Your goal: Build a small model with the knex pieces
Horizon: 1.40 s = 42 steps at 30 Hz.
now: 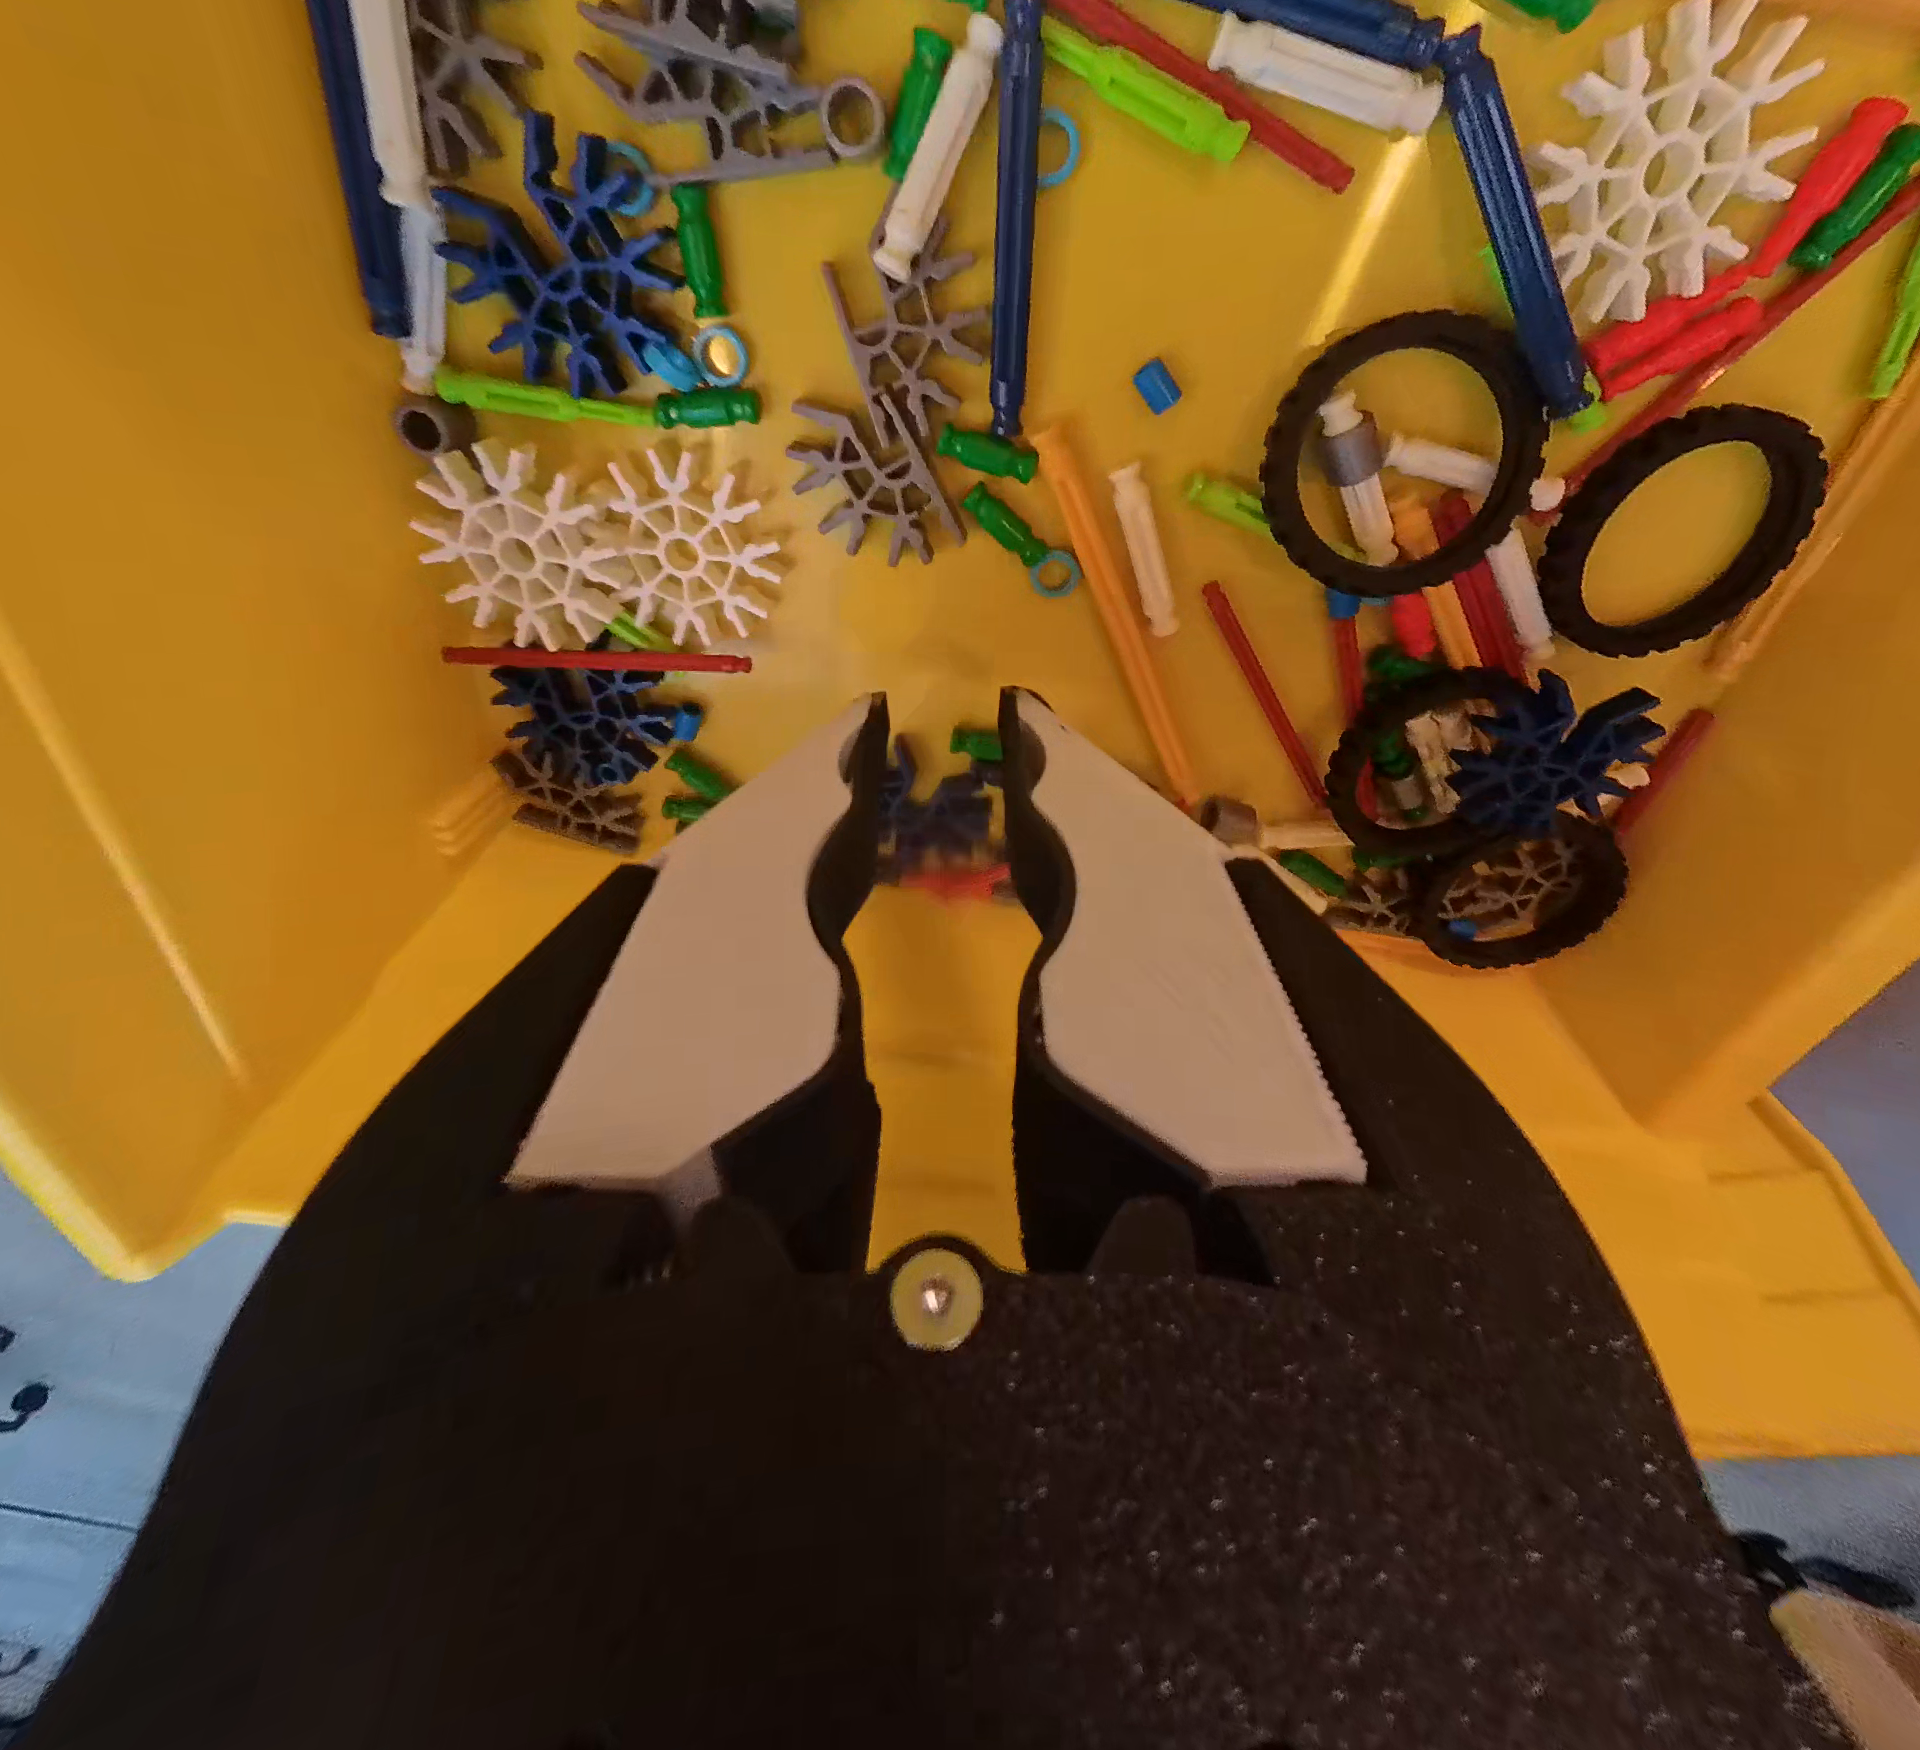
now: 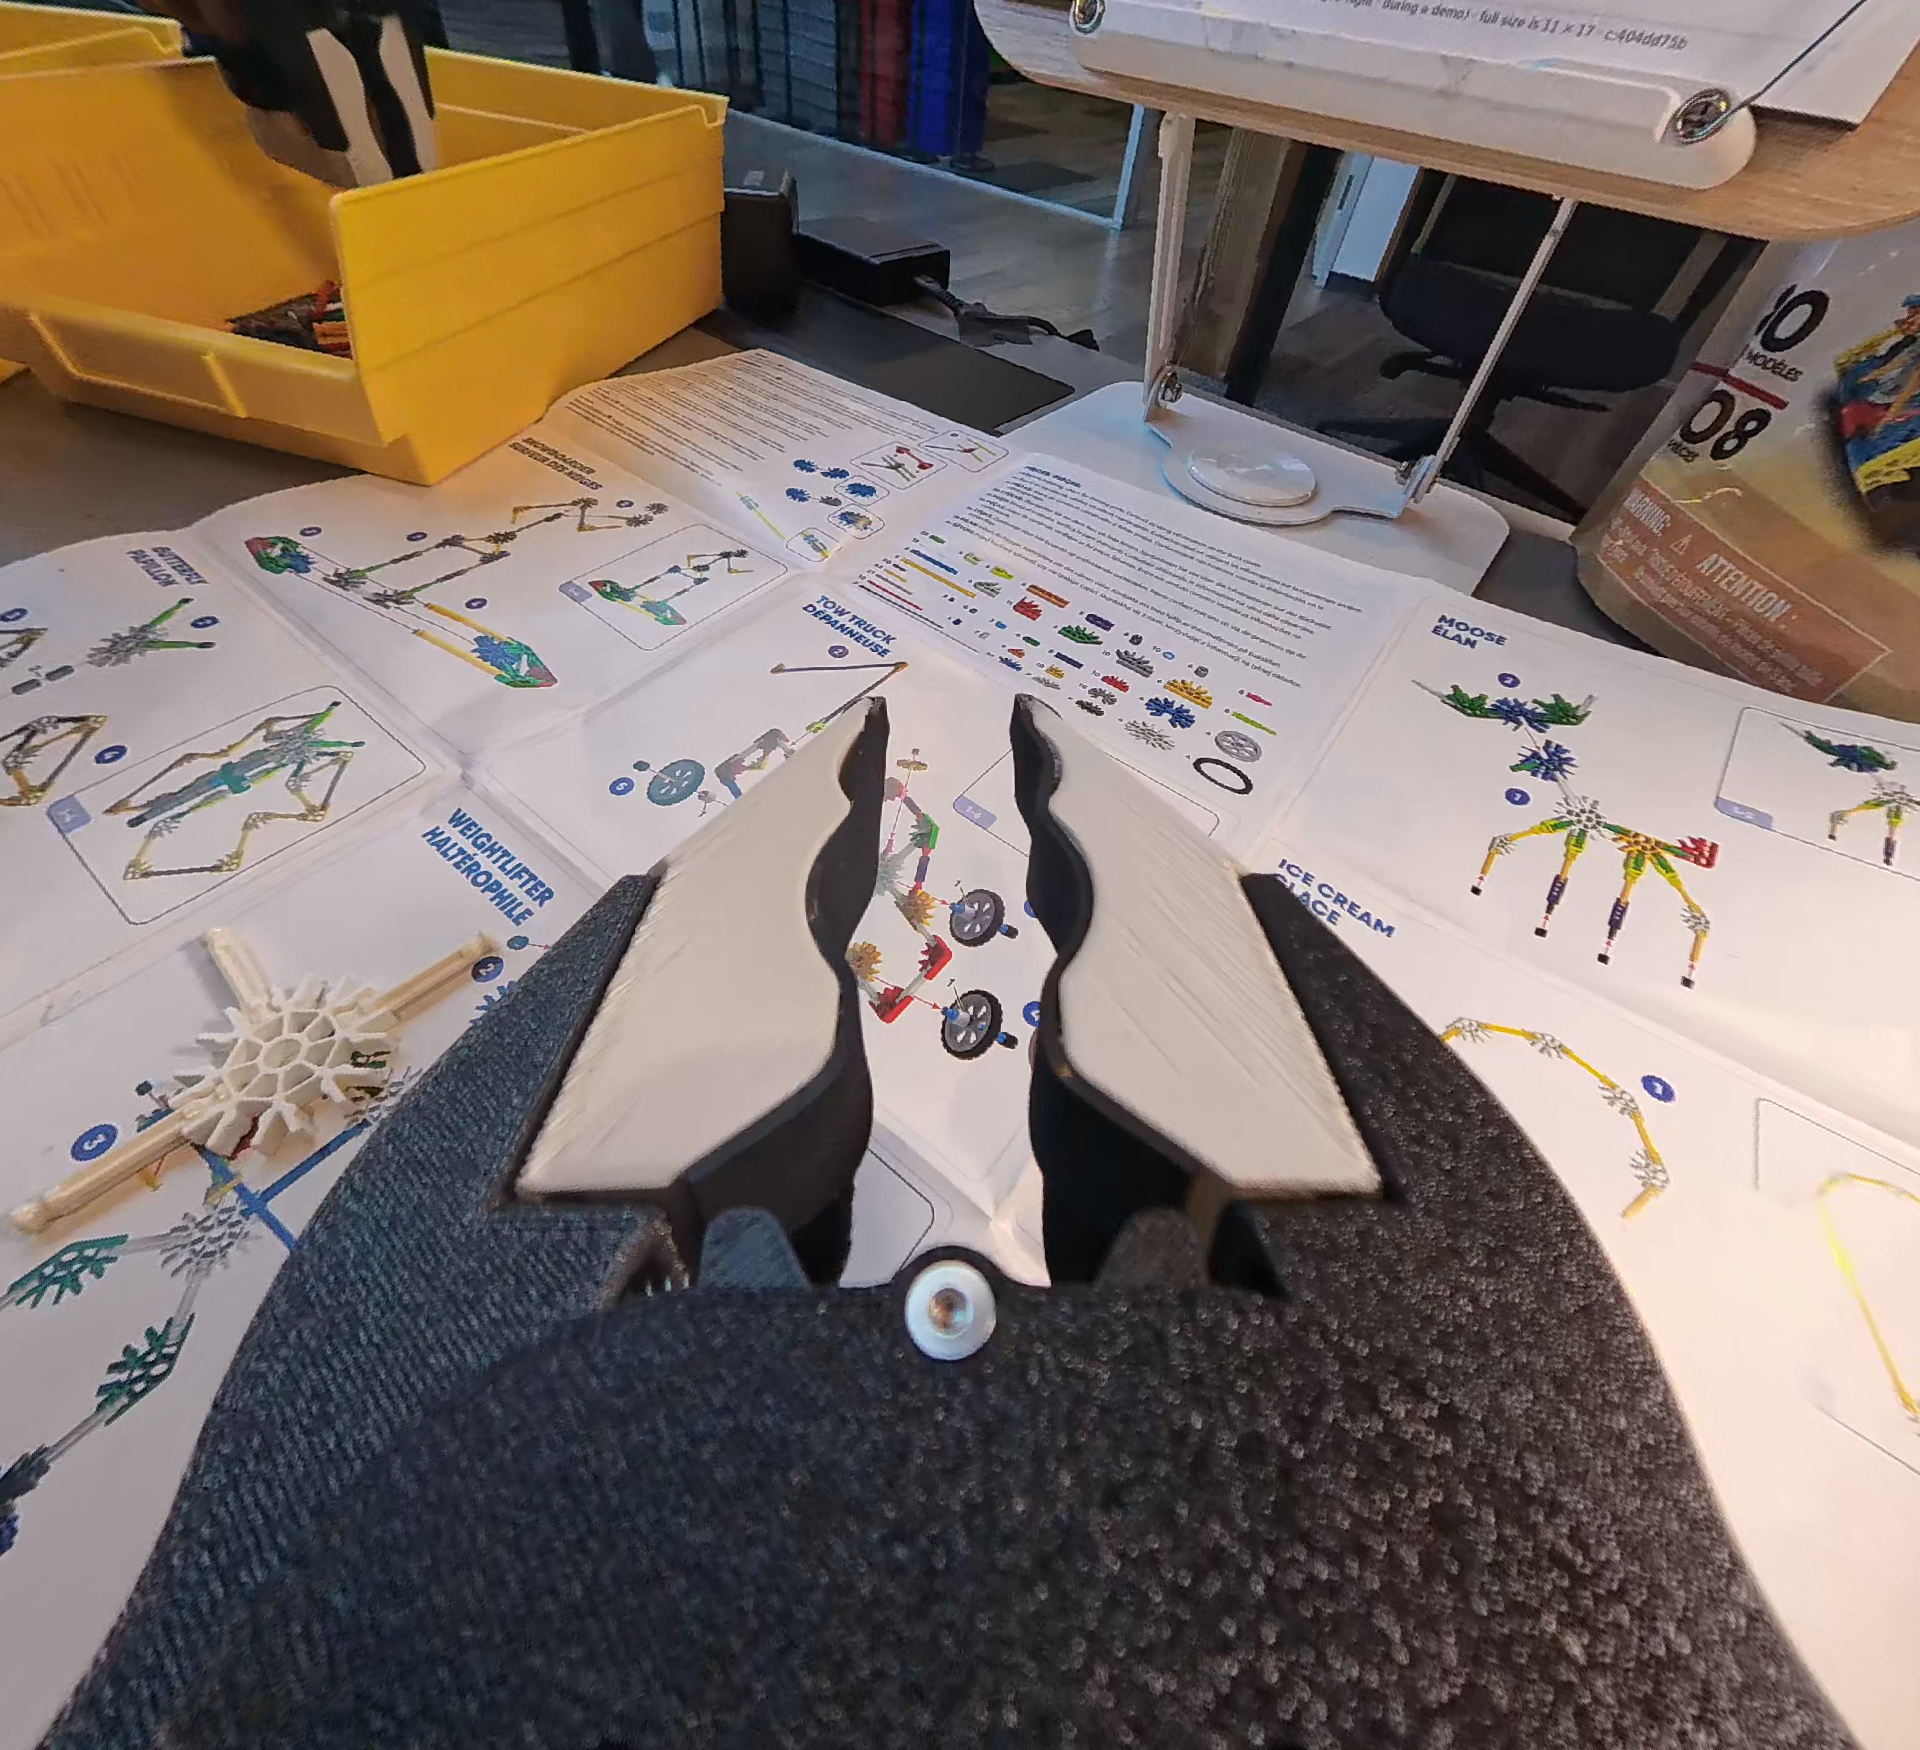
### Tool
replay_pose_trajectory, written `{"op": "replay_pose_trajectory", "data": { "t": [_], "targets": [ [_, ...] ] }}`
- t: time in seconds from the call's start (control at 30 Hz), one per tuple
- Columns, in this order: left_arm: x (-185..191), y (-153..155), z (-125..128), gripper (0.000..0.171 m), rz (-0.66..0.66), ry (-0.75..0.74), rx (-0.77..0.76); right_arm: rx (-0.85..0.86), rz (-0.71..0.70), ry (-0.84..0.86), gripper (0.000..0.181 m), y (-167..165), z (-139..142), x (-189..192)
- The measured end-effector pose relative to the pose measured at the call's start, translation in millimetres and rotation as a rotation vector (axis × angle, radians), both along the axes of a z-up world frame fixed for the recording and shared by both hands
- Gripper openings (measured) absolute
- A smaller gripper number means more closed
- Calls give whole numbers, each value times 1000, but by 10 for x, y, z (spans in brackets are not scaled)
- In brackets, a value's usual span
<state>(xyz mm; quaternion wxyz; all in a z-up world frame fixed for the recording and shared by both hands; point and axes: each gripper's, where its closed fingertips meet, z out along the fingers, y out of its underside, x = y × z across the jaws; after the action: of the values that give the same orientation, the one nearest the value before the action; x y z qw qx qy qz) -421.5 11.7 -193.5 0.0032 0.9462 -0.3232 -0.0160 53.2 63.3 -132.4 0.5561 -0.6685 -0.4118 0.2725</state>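
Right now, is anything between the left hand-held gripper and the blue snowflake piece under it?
Nothing visible. The left hand-held gripper is open inside the yellow bin, and the blue snowflake piece shows in the gap between its fingers.

We're looking at warm, bright light flooding the yellow bin, with pale glare streaks on its floor and slight motion blur softening the pieces. Over in the right wrist view the instruction sheet is evenly lit, while fisheye bending curves the edges and the far background goes dim and soft.
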Motion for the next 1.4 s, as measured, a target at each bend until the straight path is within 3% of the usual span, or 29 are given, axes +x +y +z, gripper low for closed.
{"op": "replay_pose_trajectory", "data": {
  "t": [0.3, 0.53, 0.93, 1.4],
  "targets": [
    [-52, -358, -91, 12, 18, 47, -145, 18, 20, -22, 23, -42, -17, -32],
    [4, -337, -150, 10, 92, 19, -164, 31, 32, -46, 23, -71, -42, -58],
    [128, -167, -160, 3, 89, -26, -53, 20, 36, -52, 23, -69, -61, -65],
    [291, 94, 262, 3, 149, -238, 198, 14, 32, -55, 23, -61, -70, -63]
  ]
}}
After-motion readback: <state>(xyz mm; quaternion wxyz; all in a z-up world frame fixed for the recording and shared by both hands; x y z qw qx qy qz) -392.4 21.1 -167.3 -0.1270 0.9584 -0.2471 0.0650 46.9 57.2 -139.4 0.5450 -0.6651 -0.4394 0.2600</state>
